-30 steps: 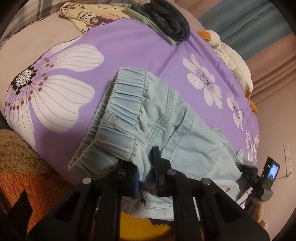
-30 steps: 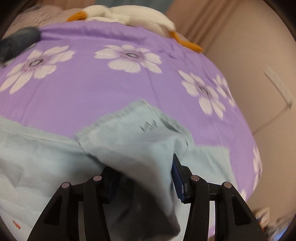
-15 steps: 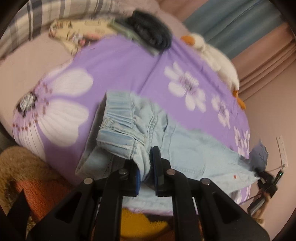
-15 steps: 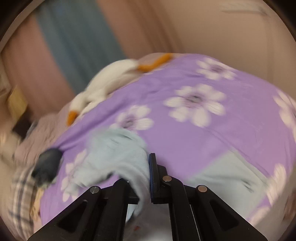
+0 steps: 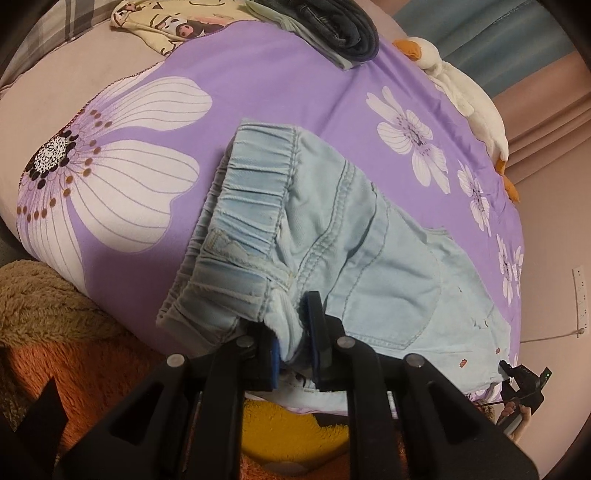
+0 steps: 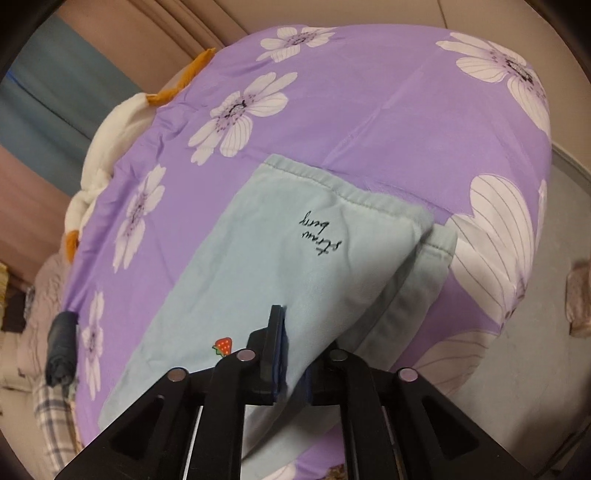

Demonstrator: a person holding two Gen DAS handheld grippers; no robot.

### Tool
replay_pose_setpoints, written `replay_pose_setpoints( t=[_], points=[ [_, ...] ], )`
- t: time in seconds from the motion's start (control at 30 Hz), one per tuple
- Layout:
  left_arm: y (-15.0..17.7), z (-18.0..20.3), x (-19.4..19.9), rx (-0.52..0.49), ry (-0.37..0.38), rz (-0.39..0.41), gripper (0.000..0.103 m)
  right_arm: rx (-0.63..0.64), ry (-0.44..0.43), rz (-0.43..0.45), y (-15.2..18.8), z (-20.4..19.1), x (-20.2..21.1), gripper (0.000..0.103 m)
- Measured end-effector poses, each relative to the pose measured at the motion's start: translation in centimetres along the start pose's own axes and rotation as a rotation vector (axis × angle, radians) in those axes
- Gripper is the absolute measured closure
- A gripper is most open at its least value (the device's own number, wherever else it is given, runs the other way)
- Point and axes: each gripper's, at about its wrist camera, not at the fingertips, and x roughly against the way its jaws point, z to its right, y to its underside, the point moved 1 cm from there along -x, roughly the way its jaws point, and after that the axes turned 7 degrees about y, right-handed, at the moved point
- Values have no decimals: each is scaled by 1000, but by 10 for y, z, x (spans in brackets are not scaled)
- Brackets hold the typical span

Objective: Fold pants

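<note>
Lying on the purple flower-print bed cover (image 5: pixel 288 92), the pale blue denim pants (image 5: pixel 332 236) seemed folded lengthwise, legs stacked, cross folds remaining, while the left gripper (image 5: pixel 293 345) pinched the waistband and the right gripper (image 6: pixel 291 369) pinched the leg cloth.

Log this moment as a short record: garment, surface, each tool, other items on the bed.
garment: light blue pants, laid across the bed
surface: purple flowered bedspread
left tool: shut on the waistband end
right tool: jaws just opened slightly, pads on the leg end, which is partly folded
other items: dark folded clothes, white plush duck
</note>
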Motion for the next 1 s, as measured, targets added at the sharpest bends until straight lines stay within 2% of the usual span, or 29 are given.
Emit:
replay_pose_setpoints(
  t=[0.17,0.27,0.33,0.37,0.47,0.53,0.6,0.7,0.77,0.87,0.93,0.97,1.0],
  points=[
    [1,6,5,-15,10,17,92,-50,-1,29,-3,14,10,78],
    [2,9,6,-34,-1,27,93,-55,-2,60,-7,20,15,77],
    [2,13,9,-52,-3,32,93,-29,-25,72,-9,18,12,85],
    [2,13,11,-54,4,32,93,-24,-32,69,-9,17,10,99],
    [0,16,30,-57,60,49,93,-29,-54,103,-10,17,21,99],
    [2,18,37,-72,63,52,93,-33,-74,133,-9,20,33,99],
    [6,18,29,-91,33,25,93,-34,-56,135,-8,24,34,99],
    [13,10,3,-82,-39,-41,92,-36,-3,84,-5,30,13,99],
    [13,5,-5,-73,-47,-47,91,-37,48,56,-1,32,-2,99],
    [11,7,-6,-77,-53,-50,89,-23,66,64,-2,29,-4,99],
    [11,10,-5,-94,-58,-59,87,11,107,52,-3,22,-4,100],
    [11,12,-4,-101,-55,-63,84,25,129,46,-4,19,-3,99],
    [10,14,0,-106,-61,-67,74,42,159,43,-4,13,-1,99]
  ],
)
